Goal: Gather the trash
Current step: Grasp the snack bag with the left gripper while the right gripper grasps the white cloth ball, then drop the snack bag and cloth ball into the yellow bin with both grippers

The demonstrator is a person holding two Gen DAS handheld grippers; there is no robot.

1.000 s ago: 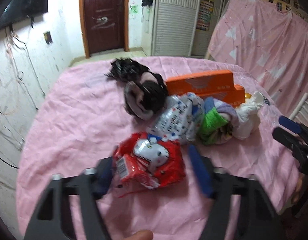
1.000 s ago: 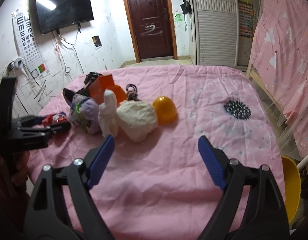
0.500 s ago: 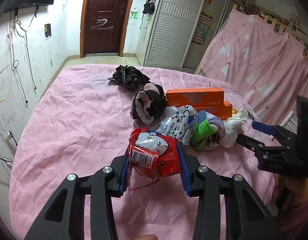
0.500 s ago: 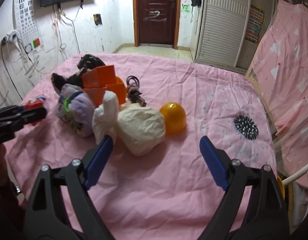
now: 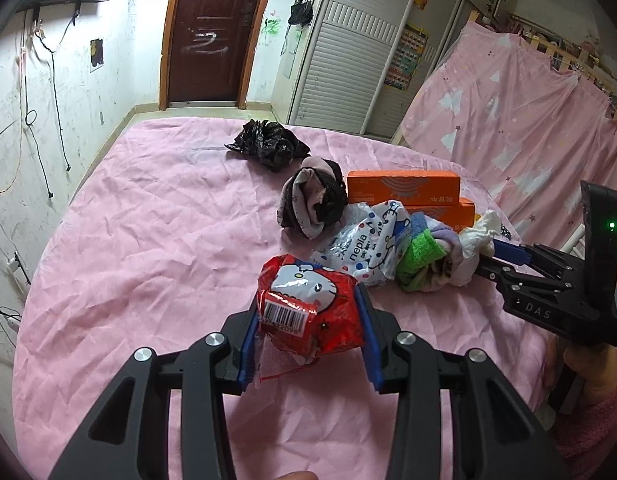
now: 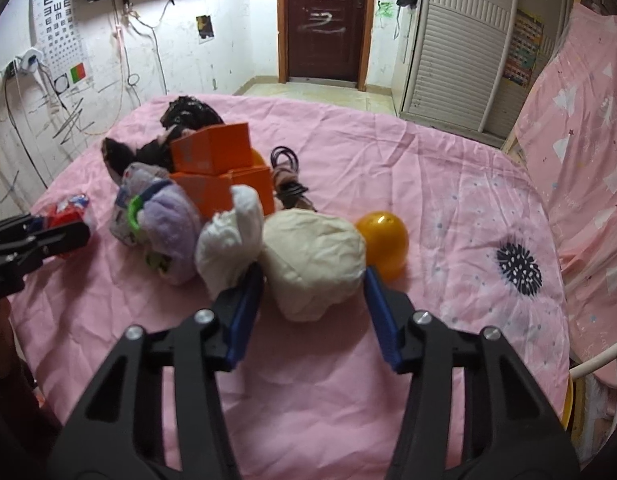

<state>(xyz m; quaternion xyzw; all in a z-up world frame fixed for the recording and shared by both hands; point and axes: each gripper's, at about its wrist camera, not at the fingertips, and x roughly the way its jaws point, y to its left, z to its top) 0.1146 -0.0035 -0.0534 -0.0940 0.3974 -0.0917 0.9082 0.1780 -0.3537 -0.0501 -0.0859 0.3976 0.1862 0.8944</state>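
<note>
While the left gripper (image 5: 308,336) clamps a crinkled red cartoon-cat snack wrapper (image 5: 308,308) just above the pink bedsheet (image 5: 148,240), the right gripper (image 6: 314,312) is closing its blue jaws around a cream crumpled paper wad (image 6: 314,260) lying beside a yellow plastic ball (image 6: 384,240).

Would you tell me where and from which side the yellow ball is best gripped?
Grip the yellow ball across its widest middle, coming from its open right side or from above: it is round, so pads slip off elsewhere, and the cream wad crowds its left.
</note>
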